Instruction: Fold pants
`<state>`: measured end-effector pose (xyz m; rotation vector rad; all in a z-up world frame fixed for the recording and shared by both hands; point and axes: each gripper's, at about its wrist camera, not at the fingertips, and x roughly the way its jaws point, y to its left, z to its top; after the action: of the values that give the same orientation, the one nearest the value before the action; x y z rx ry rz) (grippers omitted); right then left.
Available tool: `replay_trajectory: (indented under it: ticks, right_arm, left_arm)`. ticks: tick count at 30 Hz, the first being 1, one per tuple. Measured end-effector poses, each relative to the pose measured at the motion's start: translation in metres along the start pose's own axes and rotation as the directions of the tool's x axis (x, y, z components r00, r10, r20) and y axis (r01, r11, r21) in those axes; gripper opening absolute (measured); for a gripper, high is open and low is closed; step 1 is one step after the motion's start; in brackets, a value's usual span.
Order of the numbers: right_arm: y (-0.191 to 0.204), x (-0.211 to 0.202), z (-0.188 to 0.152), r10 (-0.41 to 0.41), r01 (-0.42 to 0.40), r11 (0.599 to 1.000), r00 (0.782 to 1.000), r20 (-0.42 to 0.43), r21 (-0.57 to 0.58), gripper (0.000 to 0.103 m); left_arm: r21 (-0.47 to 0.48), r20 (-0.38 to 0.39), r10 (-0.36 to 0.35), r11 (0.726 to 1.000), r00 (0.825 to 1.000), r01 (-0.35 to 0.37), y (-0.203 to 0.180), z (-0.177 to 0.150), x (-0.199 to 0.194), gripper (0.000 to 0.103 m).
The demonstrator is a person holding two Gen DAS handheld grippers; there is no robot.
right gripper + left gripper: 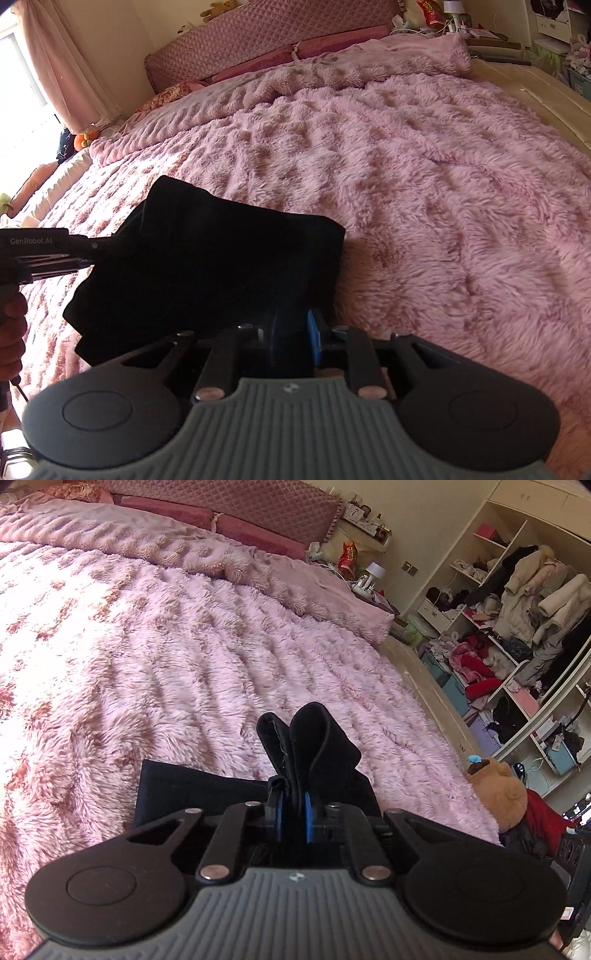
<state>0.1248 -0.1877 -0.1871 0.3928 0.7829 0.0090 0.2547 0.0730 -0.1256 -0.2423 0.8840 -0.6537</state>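
Both claws (pixel 293 805) clamped on pants (pixel 207 258)

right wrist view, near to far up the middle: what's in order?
Right gripper clamped on black pants → fluffy pink blanket → dark pink pillows → quilted headboard.

Matt black cloth pants (pixel 207 258), shaggy plush blanket (pixel 424 177)

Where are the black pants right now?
In both views, the pants lie on the pink blanket, near its front edge, pinched by both grippers, left and right.
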Motion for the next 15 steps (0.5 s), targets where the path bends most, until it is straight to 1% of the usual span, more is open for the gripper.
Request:
replay_trajectory:
  ticks: [2, 4, 6, 11, 13, 15]
  right_arm:
    - [-0.004, -0.010, -0.002, -0.005, 0.005, 1.000, 1.000, 0.012, 0.008, 0.015]
    - [-0.005, -0.016, -0.005, 0.001, -0.001, 1.000, 1.000, 0.013, 0.000, 0.015]
    - [-0.002, -0.020, -0.008, 0.011, -0.011, 1.000, 1.000, 0.012, -0.014, 0.015]
    - [0.007, -0.024, -0.019, 0.029, -0.029, 0.998, 1.000, -0.003, -0.053, 0.015]
    - [0.012, -0.024, -0.021, 0.035, -0.035, 0.997, 0.999, -0.009, -0.062, 0.015]
    - [0.018, -0.023, -0.023, 0.042, -0.044, 0.996, 0.999, -0.020, -0.075, 0.015]
  left_arm:
    - [-0.020, 0.010, -0.004, 1.000, 1.000, 0.005, 0.001, 0.007, -0.009, 0.010]
    - [-0.038, 0.001, 0.002, 0.999, 1.000, -0.002, 0.010, 0.006, -0.013, 0.010]
    - [-0.060, -0.016, 0.032, 0.998, 0.999, -0.033, 0.025, 0.001, -0.013, 0.009]
    - [-0.161, -0.063, 0.084, 0.983, 0.994, -0.093, 0.073, -0.019, 0.000, 0.009]
    - [-0.200, -0.076, 0.089, 0.974, 0.993, -0.103, 0.089, -0.028, 0.005, 0.009]
    - [-0.208, -0.075, 0.095, 0.972, 0.993, -0.109, 0.098, -0.034, 0.008, 0.009]
